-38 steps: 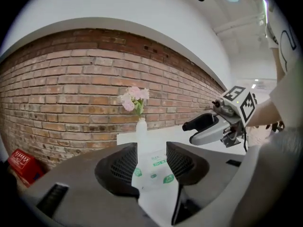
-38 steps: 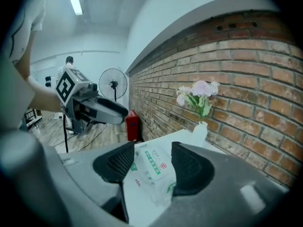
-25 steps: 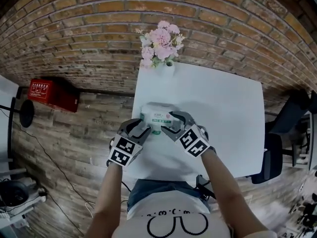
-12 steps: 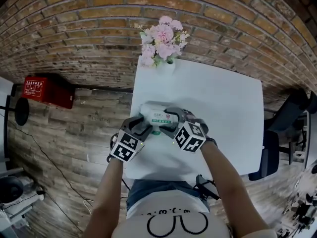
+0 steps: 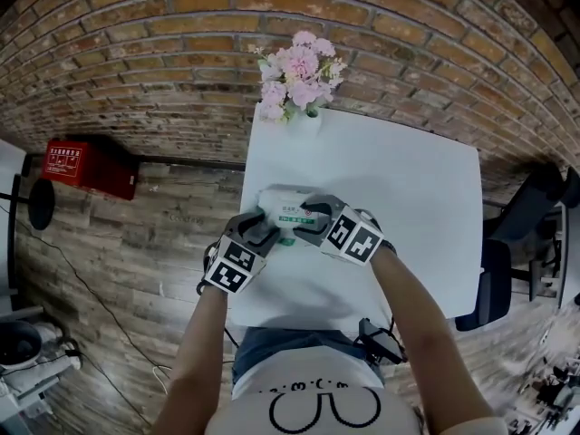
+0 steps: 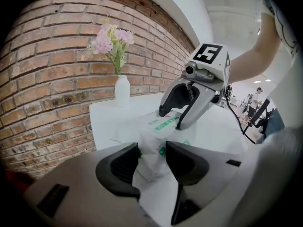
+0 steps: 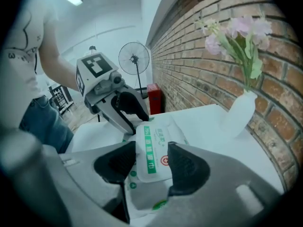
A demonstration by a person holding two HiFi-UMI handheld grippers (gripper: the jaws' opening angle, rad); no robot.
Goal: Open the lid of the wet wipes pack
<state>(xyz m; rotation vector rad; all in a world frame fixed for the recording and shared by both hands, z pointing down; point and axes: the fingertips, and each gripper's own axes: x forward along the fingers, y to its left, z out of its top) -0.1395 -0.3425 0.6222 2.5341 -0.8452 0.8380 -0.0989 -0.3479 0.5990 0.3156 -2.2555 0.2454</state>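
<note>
While we looked down from the head view, the wet wipes pack (image 5: 283,207) lay on the white bench (image 5: 408,198), close to the edge nearest us and toward its left side, well apart from the vase of pink flowers (image 5: 297,80) at the far edge by the brick wall. Both tools met on it. The left claw (image 6: 151,157) pinched the soft crimped end of the wrapper, film bunched between its two pads, so we read it as anchoring the pack. The right claw (image 7: 149,162) came in from the opposite end and sat over the top face, its jaws drawn in against the two sides of the white lid (image 7: 152,148), whose green stripe ran straight away from that camera toward the left claw.

That gave us the relation that mattered. The pack's long axis ran from one claw to the other, roughly across our front, with the left claw at the left end and the right claw on top. The lid lay directly between the right claw's jaws, while it sat ahead of and beyond the left claw's pads. So the right hand was plainly the nearer one for the opening.

The lid looked flat against the pack, not yet raised. We could not tell which edge was hinged. We judged the next move called for an upward pull by the right claw while the left held firm, lest the whole pack lift.
</note>
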